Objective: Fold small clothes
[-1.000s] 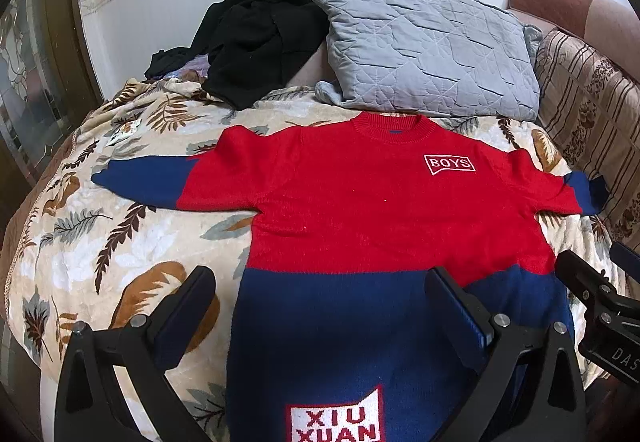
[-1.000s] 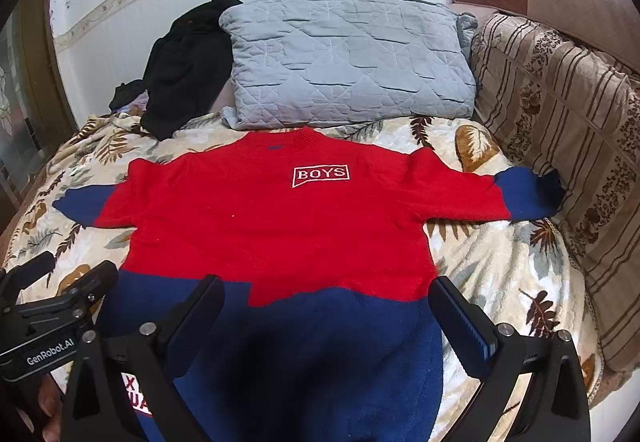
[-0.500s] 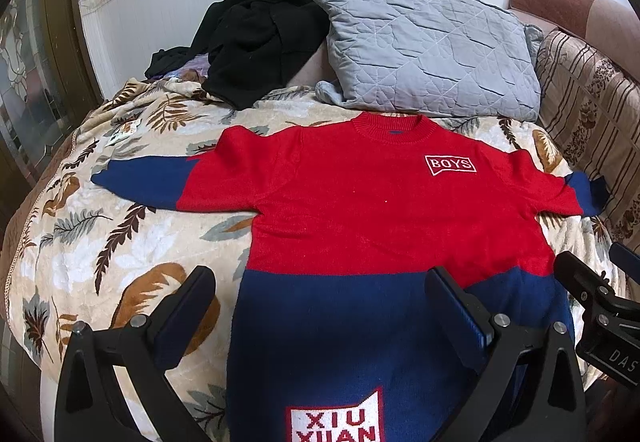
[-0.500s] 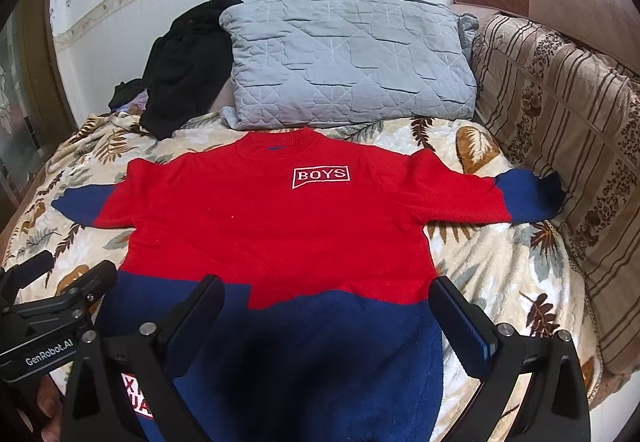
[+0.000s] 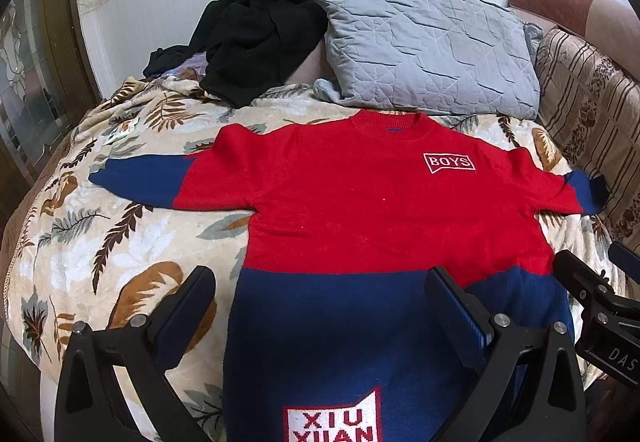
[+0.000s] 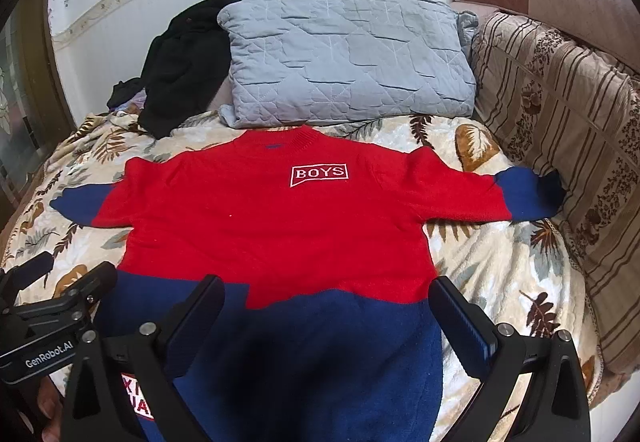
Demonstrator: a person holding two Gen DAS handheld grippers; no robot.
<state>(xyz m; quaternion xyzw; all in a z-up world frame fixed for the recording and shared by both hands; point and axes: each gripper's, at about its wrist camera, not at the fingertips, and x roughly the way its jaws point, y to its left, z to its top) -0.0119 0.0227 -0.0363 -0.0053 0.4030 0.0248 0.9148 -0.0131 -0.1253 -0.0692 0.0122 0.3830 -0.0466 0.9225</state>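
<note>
Both grippers, the left gripper [image 5: 320,306] and the right gripper [image 6: 326,306], hover wide open over the near hem of the sweater [image 5: 360,201], holding nothing. It lies flat on a leaf-print blanket [image 5: 100,242], collar toward the far grey pillow [image 5: 424,45], sleeves spread left and right. Black clothes [image 5: 256,29] lie heaped far left.

Change log, 1 s to now: near nil. Right-wrist view: sweater [image 6: 276,217] right sleeve cuff sits a shade further right in frame. Left-wrist view: right gripper [image 5: 592,282] at lower right edges slightly left.
</note>
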